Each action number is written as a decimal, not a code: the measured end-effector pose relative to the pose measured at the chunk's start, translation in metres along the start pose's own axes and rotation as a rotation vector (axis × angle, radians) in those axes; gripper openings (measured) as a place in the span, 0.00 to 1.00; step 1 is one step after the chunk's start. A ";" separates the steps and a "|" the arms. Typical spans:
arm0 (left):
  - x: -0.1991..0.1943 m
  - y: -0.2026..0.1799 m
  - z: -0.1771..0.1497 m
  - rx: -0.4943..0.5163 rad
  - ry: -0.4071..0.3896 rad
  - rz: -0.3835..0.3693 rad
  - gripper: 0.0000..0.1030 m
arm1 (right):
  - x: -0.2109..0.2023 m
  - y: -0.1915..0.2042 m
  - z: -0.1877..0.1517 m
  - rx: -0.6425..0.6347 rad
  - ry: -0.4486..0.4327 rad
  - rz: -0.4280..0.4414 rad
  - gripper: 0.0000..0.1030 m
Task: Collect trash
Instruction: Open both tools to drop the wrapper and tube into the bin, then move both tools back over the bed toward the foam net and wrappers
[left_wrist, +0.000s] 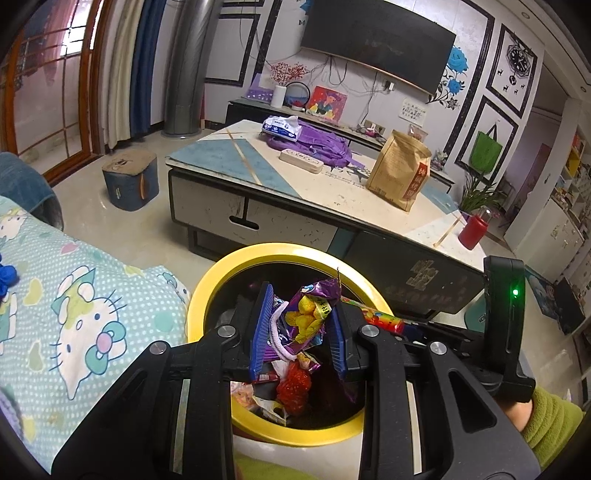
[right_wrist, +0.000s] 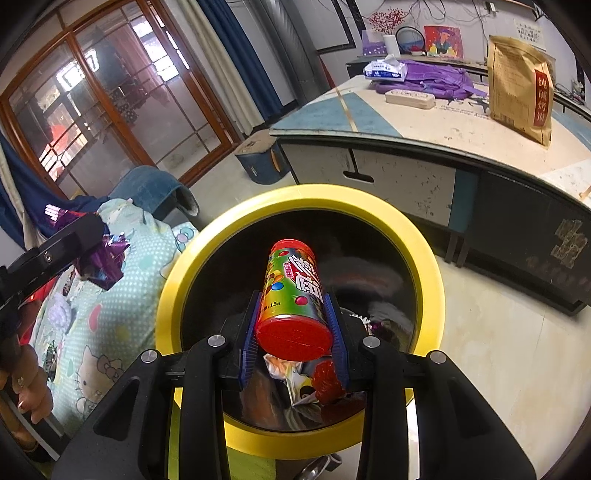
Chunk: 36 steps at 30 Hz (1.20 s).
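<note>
Left wrist view: fisheye mounted behind the left gripper (left_wrist: 299, 325), looking forward and steeply down, close above the yellow-rimmed bin (left_wrist: 207, 291) at lower centre. Right wrist view: same mounting behind the right gripper (right_wrist: 295, 332), equally close over the bin (right_wrist: 424, 254). Shared: bin, coffee table (left_wrist: 258, 173) (right_wrist: 461, 125), patterned blanket (left_wrist: 74, 295) (right_wrist: 122, 295), glass doors (left_wrist: 44, 92) (right_wrist: 110, 110).

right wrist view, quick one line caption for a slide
Right gripper holds a candy tube over the yellow-rimmed trash bin.
</note>
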<state>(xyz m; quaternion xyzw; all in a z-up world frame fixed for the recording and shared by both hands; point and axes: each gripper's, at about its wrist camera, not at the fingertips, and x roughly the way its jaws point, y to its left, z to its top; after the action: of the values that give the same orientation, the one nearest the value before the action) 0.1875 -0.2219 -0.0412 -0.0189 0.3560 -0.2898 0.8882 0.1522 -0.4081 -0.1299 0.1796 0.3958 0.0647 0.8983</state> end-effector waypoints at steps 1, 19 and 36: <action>0.003 0.000 0.000 -0.001 0.002 0.002 0.21 | 0.002 0.000 -0.001 -0.002 0.005 -0.002 0.31; 0.038 0.006 0.001 -0.056 0.071 -0.026 0.26 | 0.017 -0.003 -0.004 0.004 0.060 0.010 0.32; -0.006 0.018 0.001 -0.096 0.008 0.089 0.89 | -0.008 -0.001 0.007 0.024 -0.054 -0.026 0.60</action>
<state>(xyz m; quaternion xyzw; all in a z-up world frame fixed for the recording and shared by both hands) 0.1934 -0.2041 -0.0408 -0.0443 0.3734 -0.2327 0.8969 0.1515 -0.4130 -0.1203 0.1866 0.3747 0.0434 0.9072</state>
